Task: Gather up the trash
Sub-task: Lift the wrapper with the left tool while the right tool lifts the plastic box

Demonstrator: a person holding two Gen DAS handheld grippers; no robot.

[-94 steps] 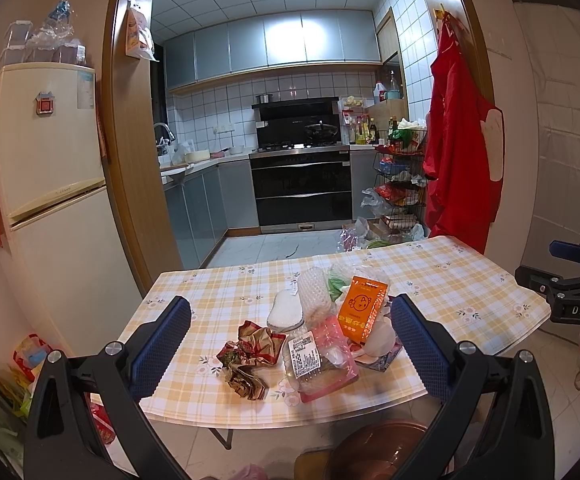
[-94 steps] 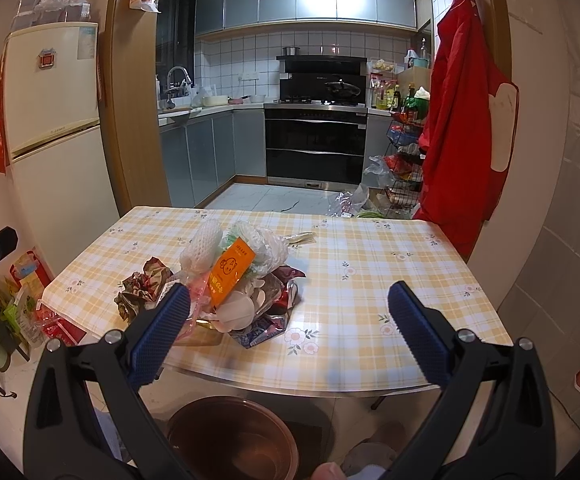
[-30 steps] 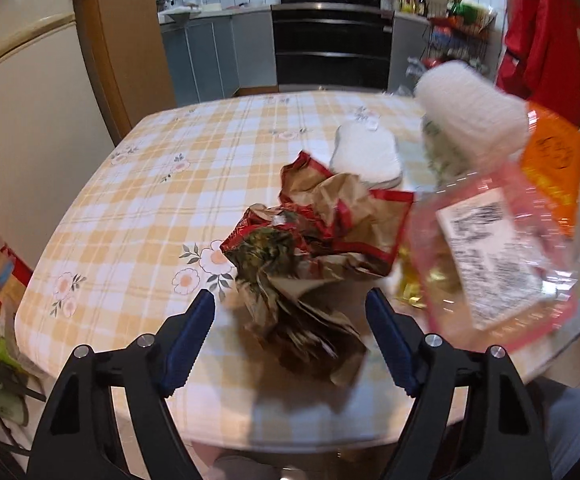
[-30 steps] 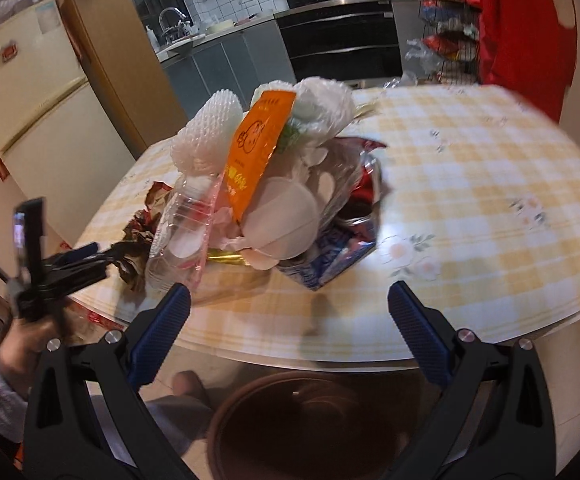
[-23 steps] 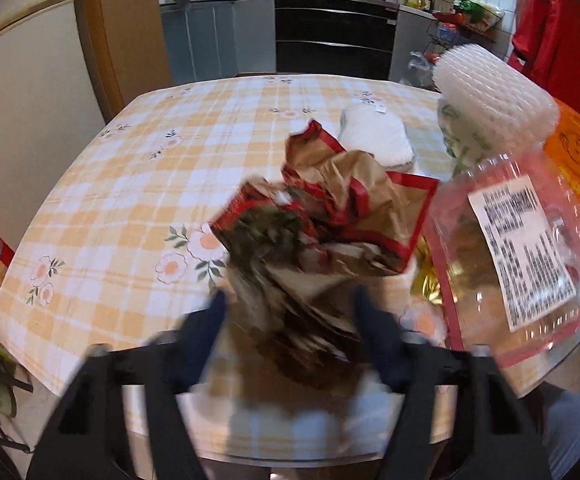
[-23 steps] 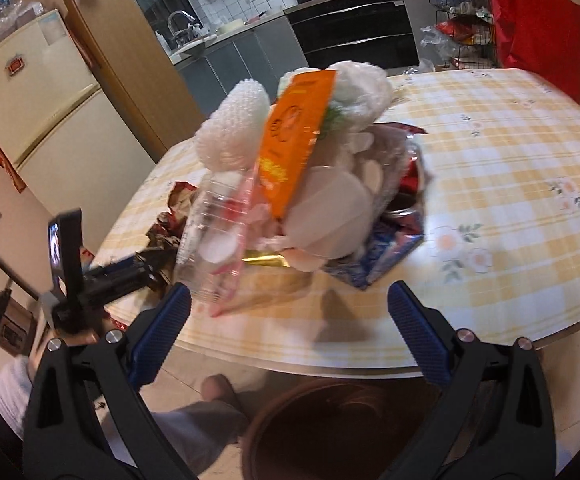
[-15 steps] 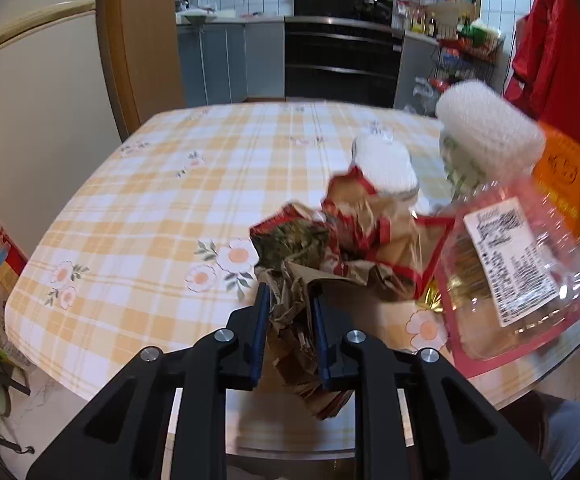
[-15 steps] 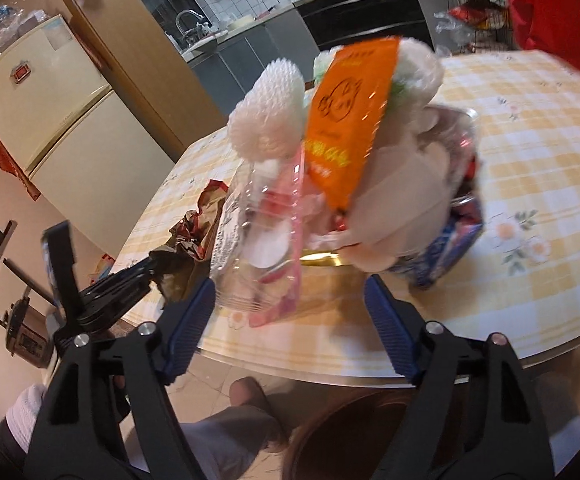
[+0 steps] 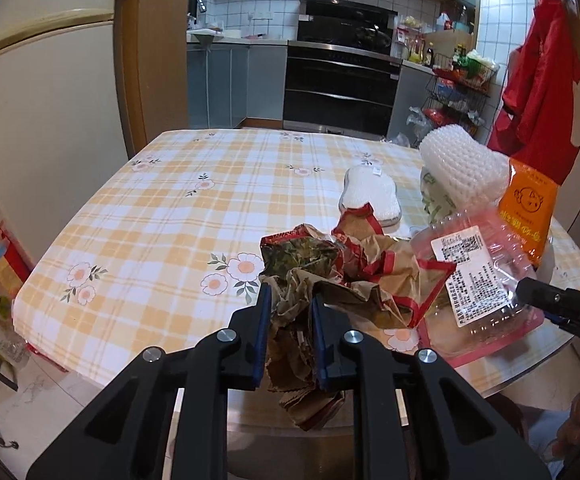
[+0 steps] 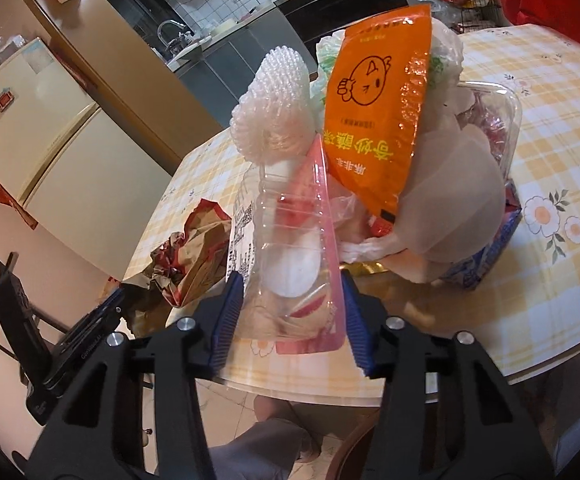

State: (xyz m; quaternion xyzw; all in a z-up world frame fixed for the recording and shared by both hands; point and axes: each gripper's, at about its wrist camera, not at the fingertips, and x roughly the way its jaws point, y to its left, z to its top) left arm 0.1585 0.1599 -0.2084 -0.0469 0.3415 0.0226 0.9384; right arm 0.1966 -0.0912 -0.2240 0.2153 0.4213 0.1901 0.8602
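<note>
A crumpled brown paper bag with red trim lies at the near edge of the checked table. My left gripper is shut on its near end, and the bag's lower part hangs over the edge. Beside it stands a heap of trash: a clear clamshell box with a pink rim, an orange packet and a white foam net. My right gripper straddles the clamshell's near end. Its jaws are closing, with the pads at the box's sides.
A white foam pad lies further back on the table. A fridge stands left, with a kitchen doorway and oven behind. Red cloth hangs at the right. A person's leg is below the table edge.
My left gripper closed on the paper bag and pulled it slightly up and toward me. My right gripper moved in around the clamshell box and its jaws narrowed.
</note>
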